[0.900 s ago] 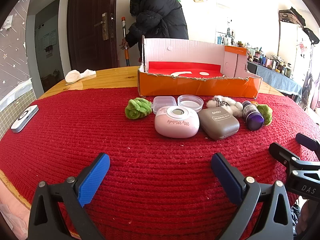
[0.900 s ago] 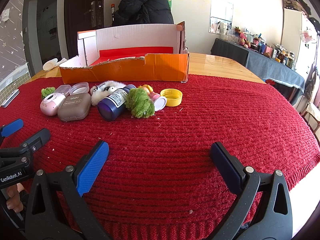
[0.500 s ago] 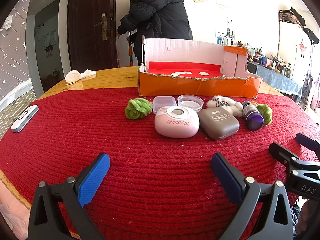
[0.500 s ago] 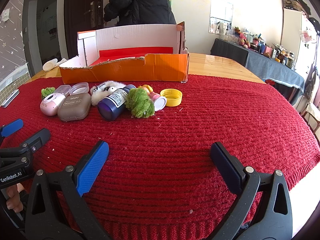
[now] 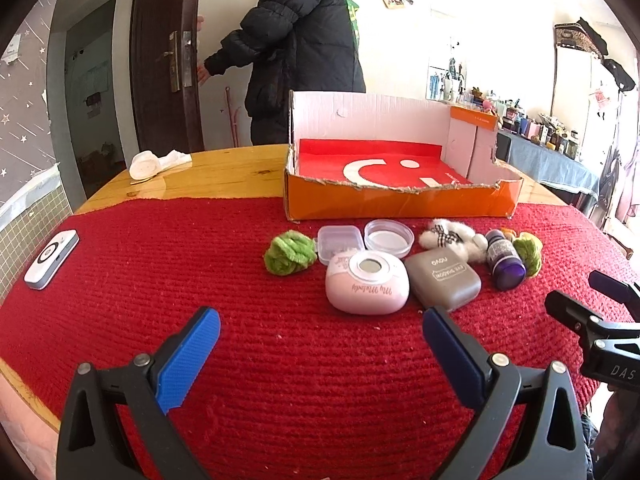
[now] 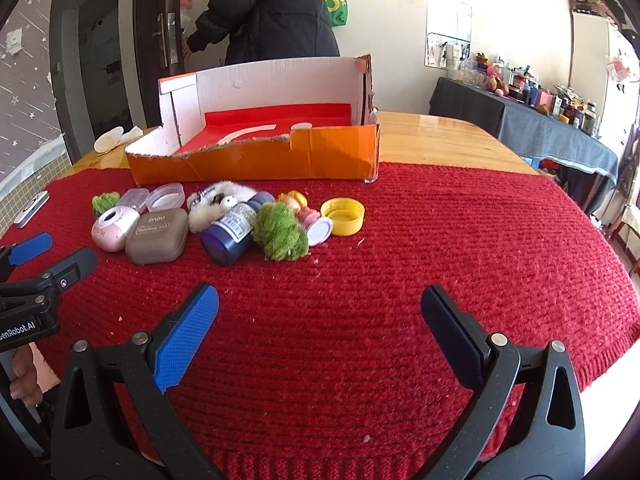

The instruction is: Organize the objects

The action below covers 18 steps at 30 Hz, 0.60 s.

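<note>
Both tools are spread wide and released, nothing between the blue pads: the left tool (image 5: 320,342) fills the bottom of its frame over bare red knit cloth (image 5: 160,272), and the right tool (image 6: 318,320) does the same at the bottom of its own view. Neither touches any object.

Moving up to mid-frame in the left view, a pink case (image 5: 366,288) sits touching a grey-brown case (image 5: 444,280) on its right. Left of them lies a green fuzzy ball (image 5: 290,252). Just behind are a small clear box (image 5: 340,240) and a round clear lid (image 5: 389,238), then a white fluffy toy (image 5: 452,240), a purple bottle (image 5: 505,260) on its side and a second green ball (image 5: 529,252) towards the right.

In the right view's centre, a yellow cap (image 6: 343,216) ends the row on the right, beside a small pink pot (image 6: 316,226).

Behind the row, upper middle of the frame, stands an open orange cardboard box (image 5: 400,200) with a red floor, on the wooden desk (image 5: 224,172). A white remote (image 5: 52,258) lies at the cloth's left edge.

At the top, a person in a dark padded jacket (image 5: 296,48) stands at a dark door (image 5: 164,60).
</note>
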Each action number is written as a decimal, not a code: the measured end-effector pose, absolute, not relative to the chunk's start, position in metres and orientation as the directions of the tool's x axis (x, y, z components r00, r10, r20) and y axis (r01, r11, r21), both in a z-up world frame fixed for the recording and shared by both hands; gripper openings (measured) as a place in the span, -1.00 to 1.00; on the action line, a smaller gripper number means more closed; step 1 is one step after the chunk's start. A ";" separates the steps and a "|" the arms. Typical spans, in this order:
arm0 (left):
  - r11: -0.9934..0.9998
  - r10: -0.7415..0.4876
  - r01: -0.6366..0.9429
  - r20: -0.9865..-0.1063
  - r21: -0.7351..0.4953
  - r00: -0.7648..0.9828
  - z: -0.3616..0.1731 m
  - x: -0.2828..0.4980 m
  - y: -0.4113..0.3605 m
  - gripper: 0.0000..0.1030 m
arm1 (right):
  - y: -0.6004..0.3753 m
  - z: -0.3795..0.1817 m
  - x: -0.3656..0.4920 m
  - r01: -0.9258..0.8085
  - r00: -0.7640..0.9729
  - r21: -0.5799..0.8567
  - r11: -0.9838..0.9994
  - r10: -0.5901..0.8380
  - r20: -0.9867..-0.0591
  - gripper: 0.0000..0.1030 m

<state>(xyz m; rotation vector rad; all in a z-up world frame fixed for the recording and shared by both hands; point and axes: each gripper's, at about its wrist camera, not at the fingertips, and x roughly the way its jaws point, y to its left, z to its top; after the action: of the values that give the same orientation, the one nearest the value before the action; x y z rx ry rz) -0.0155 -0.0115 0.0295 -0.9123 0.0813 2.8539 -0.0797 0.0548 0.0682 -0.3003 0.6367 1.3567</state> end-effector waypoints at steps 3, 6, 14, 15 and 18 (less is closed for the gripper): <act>-0.913 0.322 -0.408 -0.598 0.010 -0.734 0.038 -0.028 -0.017 1.00 | 0.060 0.082 -0.069 -0.964 0.083 0.162 0.211 0.818 -0.569 1.00; -0.897 0.361 -0.439 -0.637 -0.039 -0.681 0.044 -0.051 -0.021 1.00 | 0.071 0.089 -0.052 -0.962 0.090 0.159 0.221 0.809 -0.580 1.00; -0.858 0.395 -0.510 -0.721 -0.068 -0.569 0.046 -0.095 -0.026 0.94 | 0.105 0.091 -0.015 -0.966 0.056 0.156 0.209 0.751 -0.658 1.00; -0.855 0.390 -0.515 -0.731 -0.062 -0.560 0.045 -0.099 -0.026 0.91 | 0.109 0.091 -0.012 -0.965 0.047 0.160 0.206 0.741 -0.670 1.00; -0.850 0.379 -0.524 -0.755 -0.054 -0.536 0.042 -0.109 -0.027 0.87 | 0.120 0.087 -0.007 -0.965 0.009 0.179 0.189 0.712 -0.702 1.00</act>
<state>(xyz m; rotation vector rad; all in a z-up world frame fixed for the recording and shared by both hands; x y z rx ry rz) -0.1094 -0.0268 0.0423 -1.1013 0.2428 2.3626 -0.0072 0.1196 0.0871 -0.4044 0.7839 1.3671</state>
